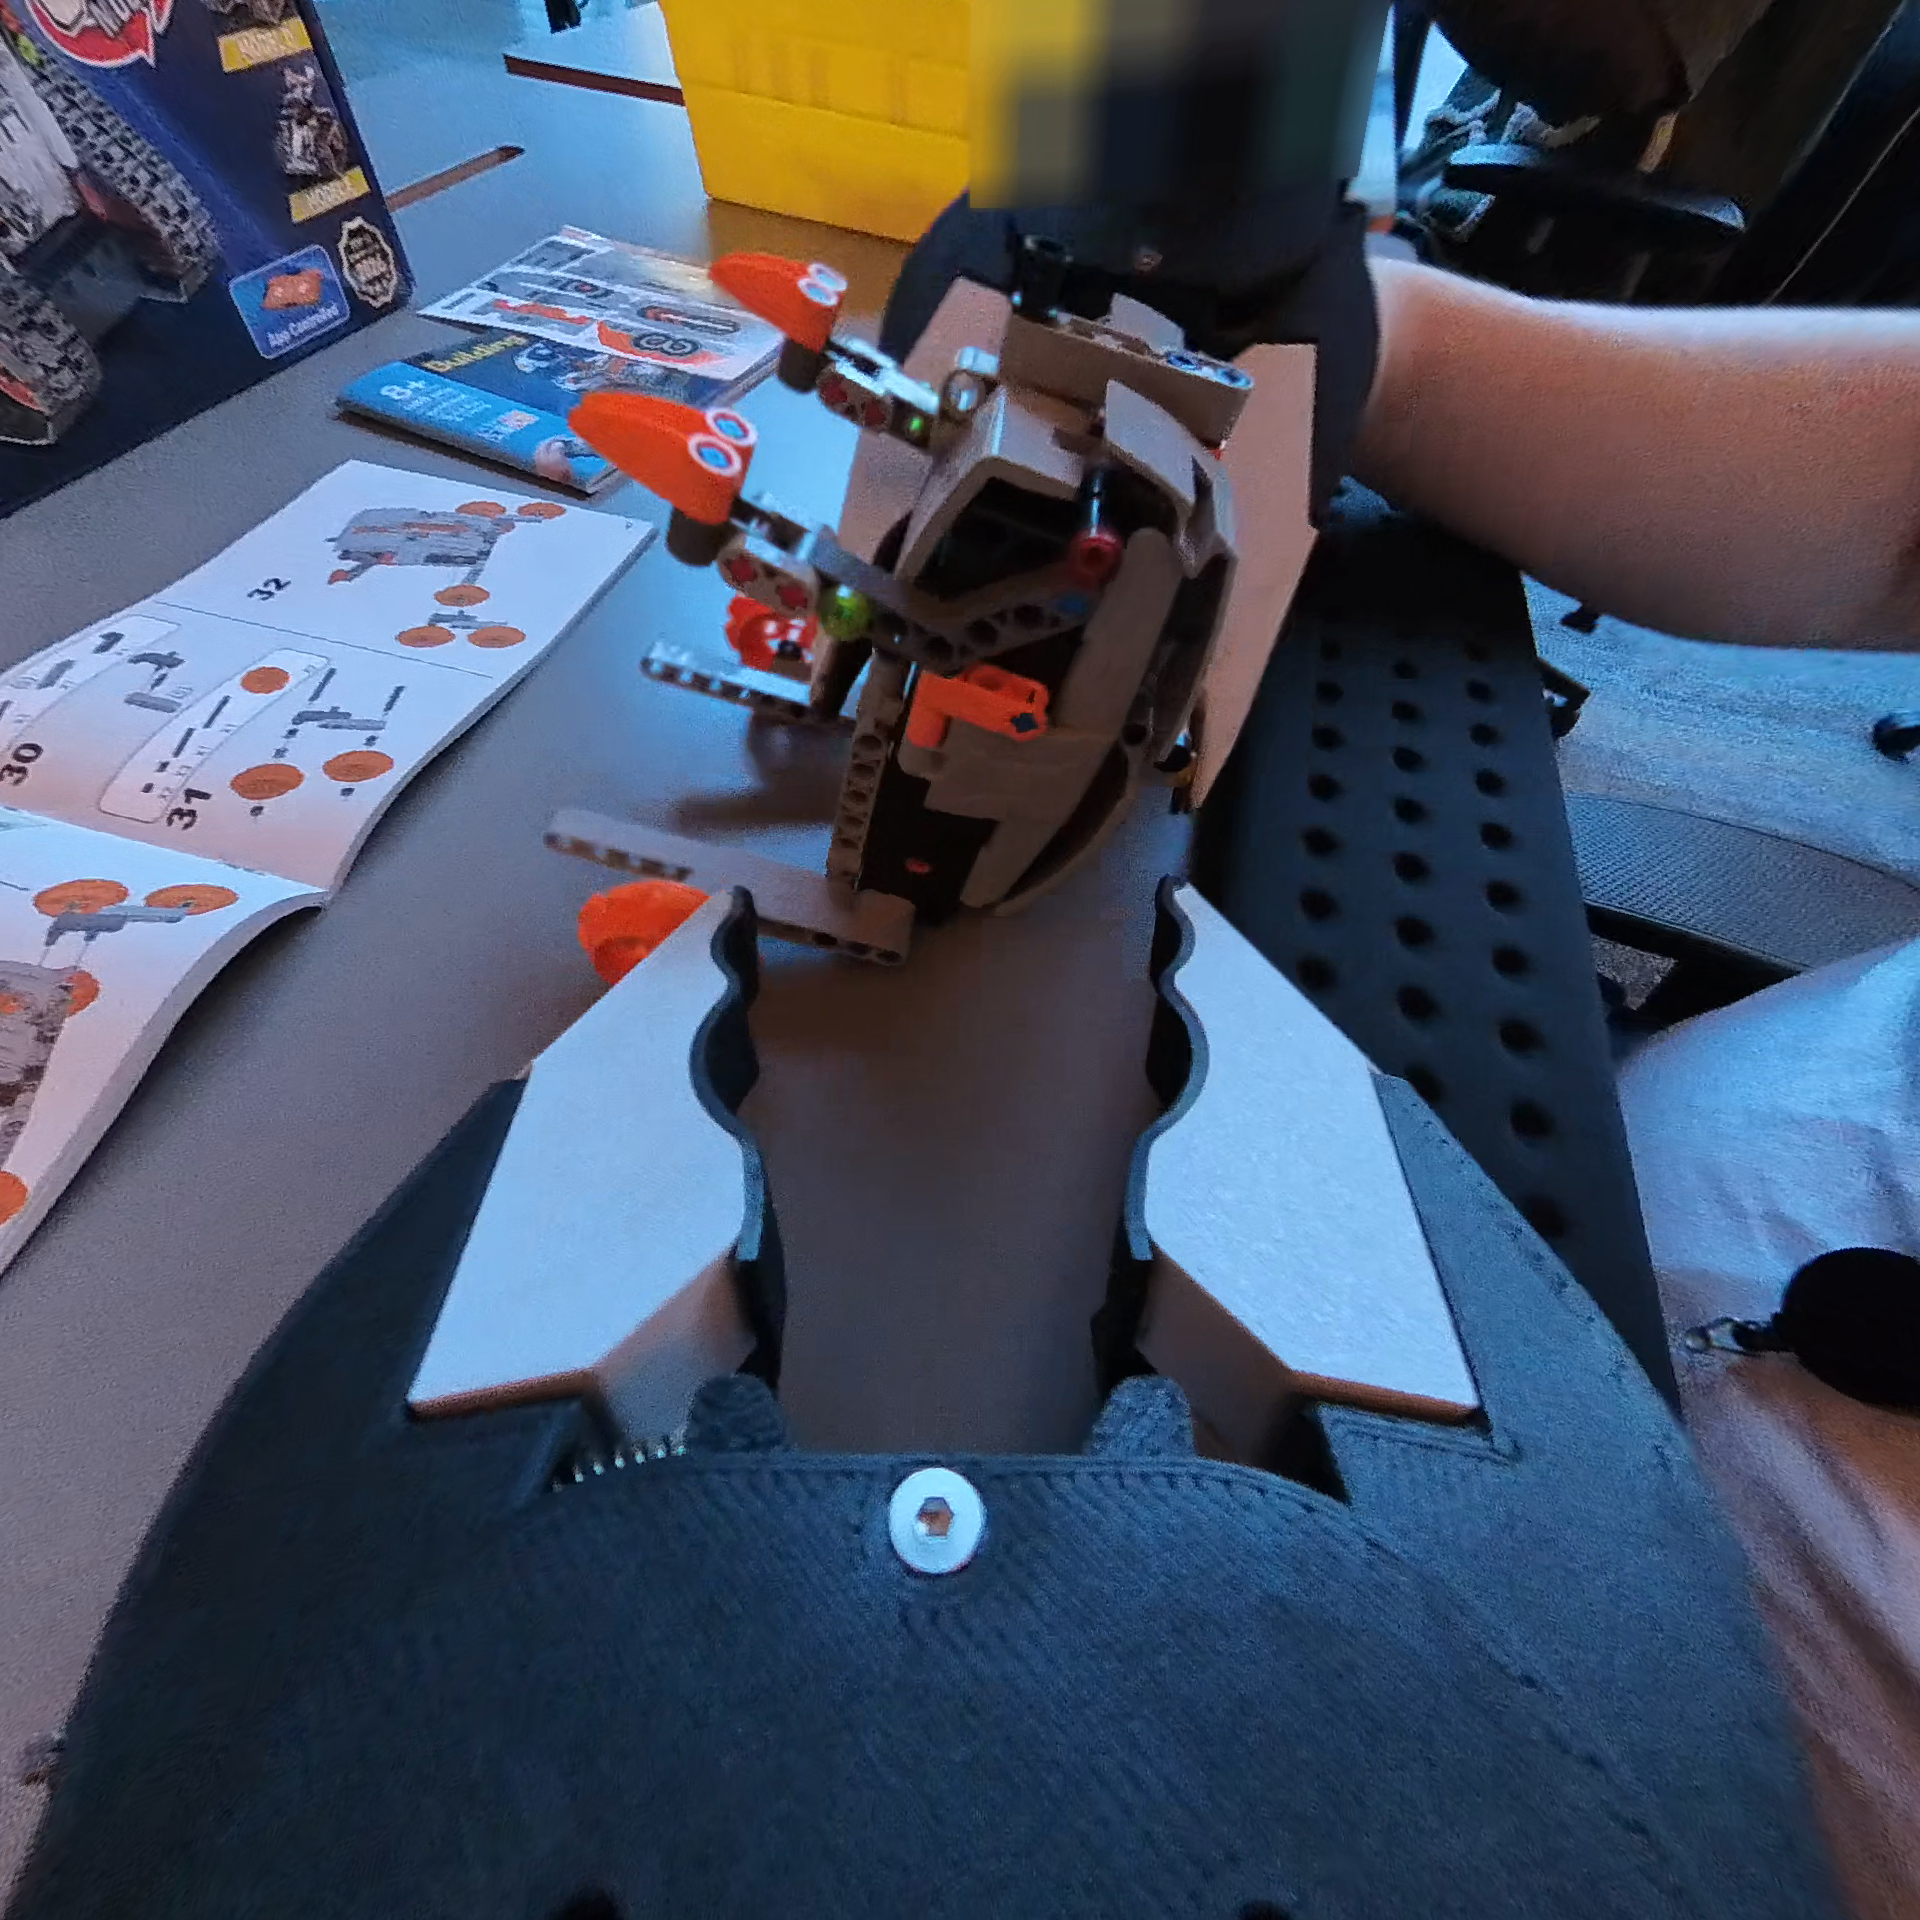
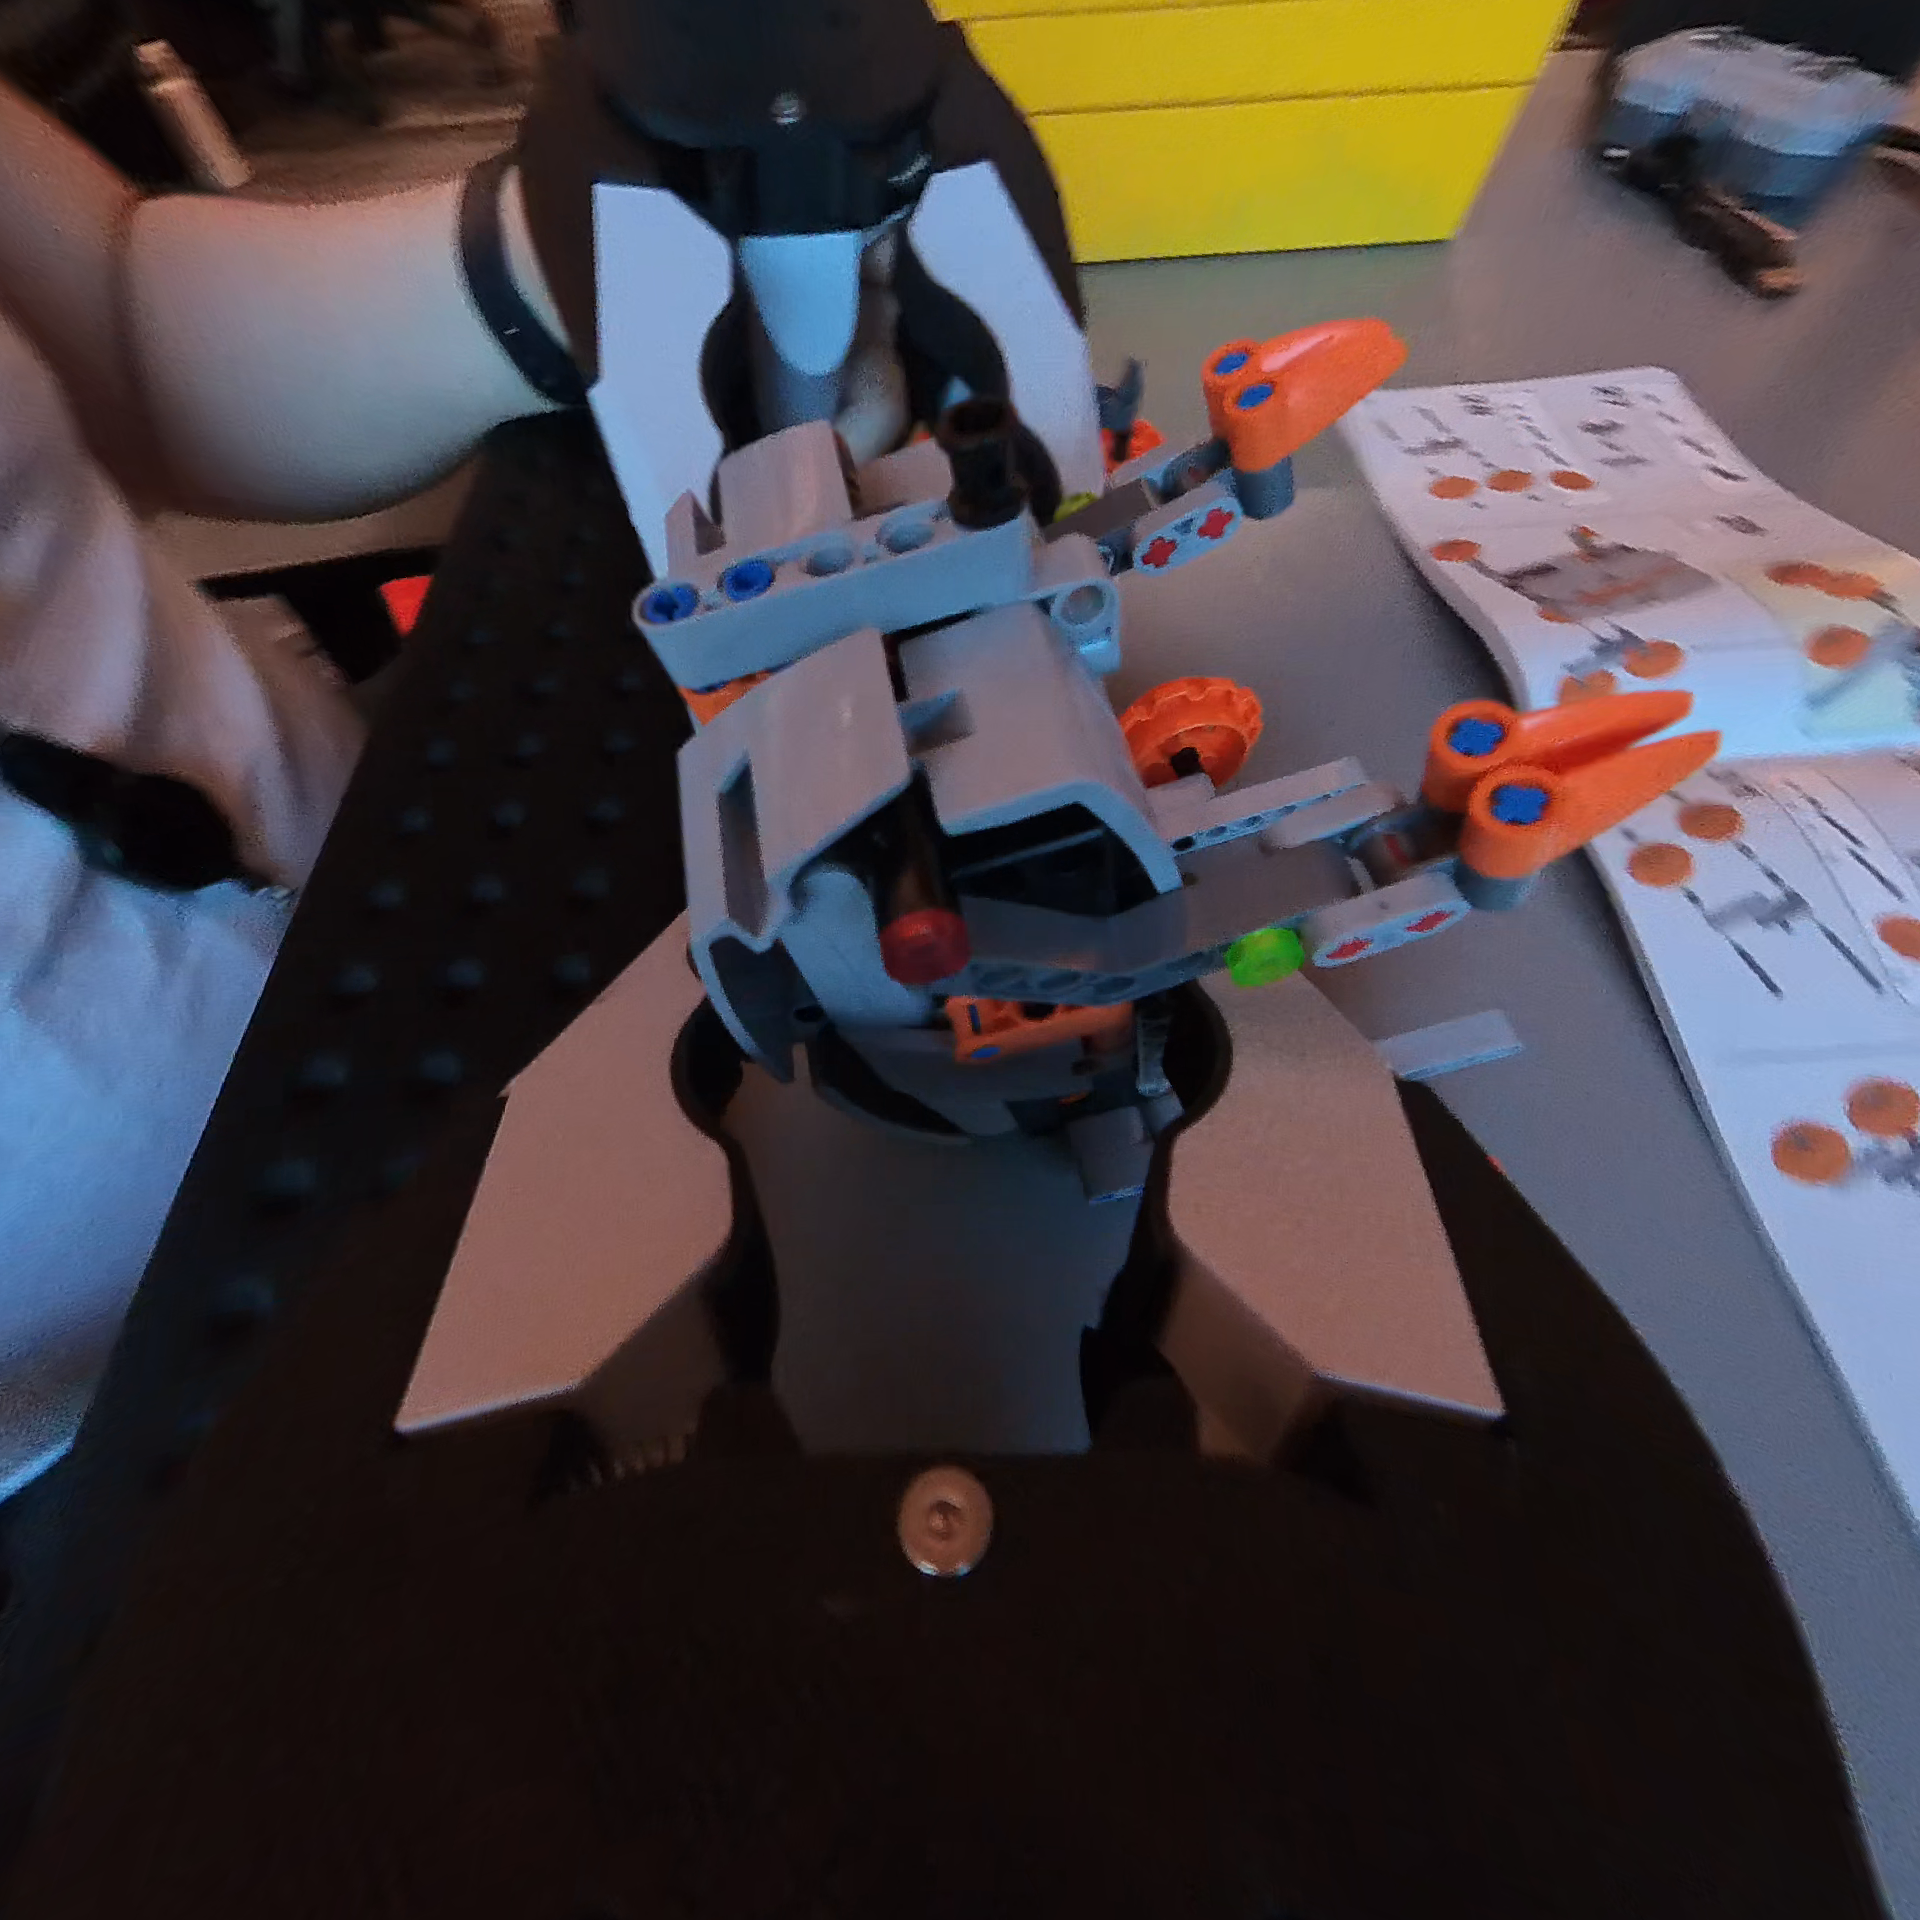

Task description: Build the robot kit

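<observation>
A grey brick-built model (image 1: 1039, 623) with orange claws stands upright on the dark table (image 1: 935, 1195). My left gripper (image 1: 951, 914) is open and empty, with its tips just short of the model's base. My right gripper (image 2: 951, 1060) is shut on the model (image 2: 914, 790), with its fingertips against the lower sides. One of its fingers (image 1: 1262, 540) shows beside the model in the left wrist view. The left gripper's pale fingers (image 2: 644, 312) show behind the model in the right wrist view. A loose orange gear (image 1: 634, 925) lies by the left fingertip and also shows in the right wrist view (image 2: 1190, 732).
An open instruction booklet (image 1: 312, 675) (image 2: 1714, 727) lies beside the model. A printed box (image 1: 156, 208), a small booklet (image 1: 499, 405) and a yellow bin (image 1: 831, 114) (image 2: 1278, 135) stand farther back. A black perforated panel (image 1: 1403, 831) and a person's arm (image 1: 1610, 447) flank the model. Left tips to right tips: about 5 cm.
</observation>
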{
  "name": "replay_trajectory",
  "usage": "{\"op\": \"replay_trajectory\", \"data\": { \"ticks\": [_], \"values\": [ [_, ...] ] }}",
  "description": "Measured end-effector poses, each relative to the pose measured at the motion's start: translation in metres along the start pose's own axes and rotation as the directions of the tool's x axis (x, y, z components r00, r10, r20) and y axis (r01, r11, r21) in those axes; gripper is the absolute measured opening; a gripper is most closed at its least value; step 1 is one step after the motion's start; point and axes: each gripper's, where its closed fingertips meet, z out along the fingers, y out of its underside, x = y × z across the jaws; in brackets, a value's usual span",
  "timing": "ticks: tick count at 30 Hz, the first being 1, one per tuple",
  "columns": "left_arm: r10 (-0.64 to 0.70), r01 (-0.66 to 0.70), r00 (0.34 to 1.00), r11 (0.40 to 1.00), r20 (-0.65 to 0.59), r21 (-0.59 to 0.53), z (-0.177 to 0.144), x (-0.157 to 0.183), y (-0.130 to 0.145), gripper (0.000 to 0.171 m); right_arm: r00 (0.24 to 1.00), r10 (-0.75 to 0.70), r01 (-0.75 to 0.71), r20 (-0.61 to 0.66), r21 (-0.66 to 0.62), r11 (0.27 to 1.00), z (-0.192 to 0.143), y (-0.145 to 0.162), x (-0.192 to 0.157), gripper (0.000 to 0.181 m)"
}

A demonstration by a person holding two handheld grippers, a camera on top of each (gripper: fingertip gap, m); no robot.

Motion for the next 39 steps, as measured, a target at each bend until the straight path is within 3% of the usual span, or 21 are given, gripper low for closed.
{"op": "replay_trajectory", "data": {
  "ticks": [5,10,18,27,35,39],
  "values": [
    [0.092,-0.093,0.993,0.996,0.078,0.003,-0.001,-0.004,-0.004,0.075,0.964,-0.106,0.103,0.244,0.024,0.994,0.007,-0.004,0.0,0.084],
    [0.089,-0.089,0.991,0.996,0.097,-0.007,0.007,-0.004,-0.003,0.076,0.923,-0.132,0.114,0.362,0.07,0.991,0.01,-0.006,0.004,0.085],
    [0.144,-0.13,0.975,0.987,0.168,-0.094,0.025,-0.003,0.002,0.071,0.937,-0.134,0.101,0.321,0.117,0.988,-0.003,-0.001,0.001,0.085],
    [0.164,-0.157,0.979,0.986,0.122,-0.064,0.035,0.011,-0.006,0.055,0.899,-0.11,0.058,0.424,0.132,0.989,-0.007,-0.004,-0.008,0.086],
    [0.239,-0.215,0.953,0.967,0.188,-0.137,0.037,0.005,0.002,0.054,0.918,-0.071,0.029,0.39,0.112,0.993,-0.016,0.002,0.011,0.09],
    [0.203,-0.183,0.961,0.976,0.186,-0.119,0.036,0.003,0.002,0.054,0.928,-0.029,-0.016,0.373,0.116,0.993,-0.022,0.003,0.022,0.089]
  ]
}}
